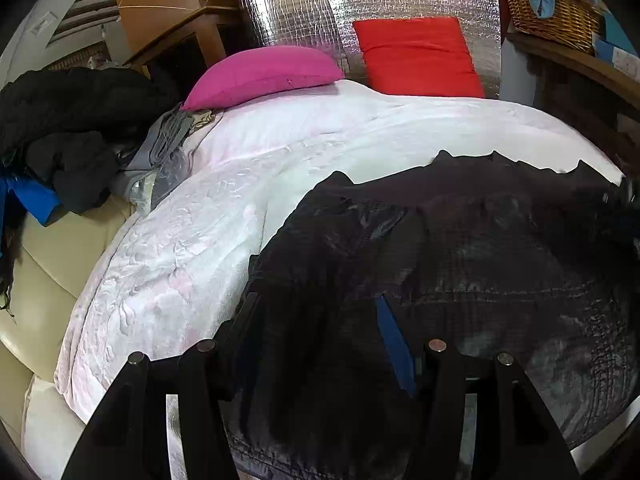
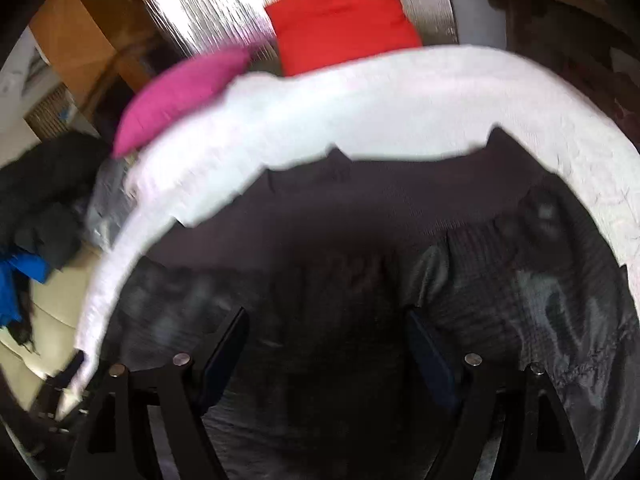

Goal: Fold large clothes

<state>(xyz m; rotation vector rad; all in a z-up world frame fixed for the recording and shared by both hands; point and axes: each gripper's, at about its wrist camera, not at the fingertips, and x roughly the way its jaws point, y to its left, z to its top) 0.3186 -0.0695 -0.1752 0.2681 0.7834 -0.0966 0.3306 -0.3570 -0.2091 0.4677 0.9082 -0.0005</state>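
A large black quilted garment [image 1: 500,248] lies spread on a white quilt [image 1: 224,216] over the bed. My left gripper [image 1: 316,320] stands at the garment's near left edge with its jaws apart and a bunched fold of black cloth draped between them; a blue pad [image 1: 394,340] shows on the right finger. In the blurred right wrist view the same garment [image 2: 360,216] fills the lower half. My right gripper [image 2: 328,340] is open just above the garment's middle, with dark cloth between and below its fingers.
A pink pillow [image 1: 260,74] and a red pillow [image 1: 416,56] lie at the head of the bed against a silver foil wall. A pile of dark and blue clothes [image 1: 68,140] sits at the left. A wicker basket [image 1: 552,8] stands on a shelf at the right.
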